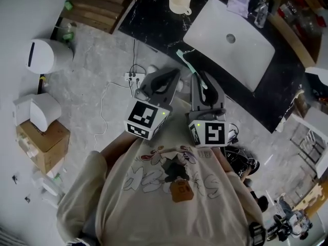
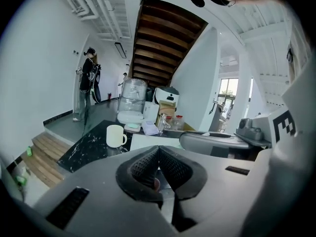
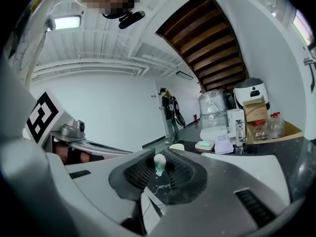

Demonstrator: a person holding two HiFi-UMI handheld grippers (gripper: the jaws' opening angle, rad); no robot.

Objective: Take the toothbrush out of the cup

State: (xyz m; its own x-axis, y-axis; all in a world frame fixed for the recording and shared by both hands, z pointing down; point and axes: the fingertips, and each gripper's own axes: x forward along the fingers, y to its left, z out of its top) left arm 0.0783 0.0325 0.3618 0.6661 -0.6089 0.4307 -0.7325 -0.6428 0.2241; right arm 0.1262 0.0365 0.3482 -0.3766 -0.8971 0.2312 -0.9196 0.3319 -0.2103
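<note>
Head view: right gripper (image 1: 199,78) clamps toothbrush (image 1: 186,62) (protruding ahead).

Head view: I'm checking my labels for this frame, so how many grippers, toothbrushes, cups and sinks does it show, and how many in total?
grippers: 2, the left gripper and the right gripper
toothbrush: 1
cup: 1
sink: 1
total: 5
</note>
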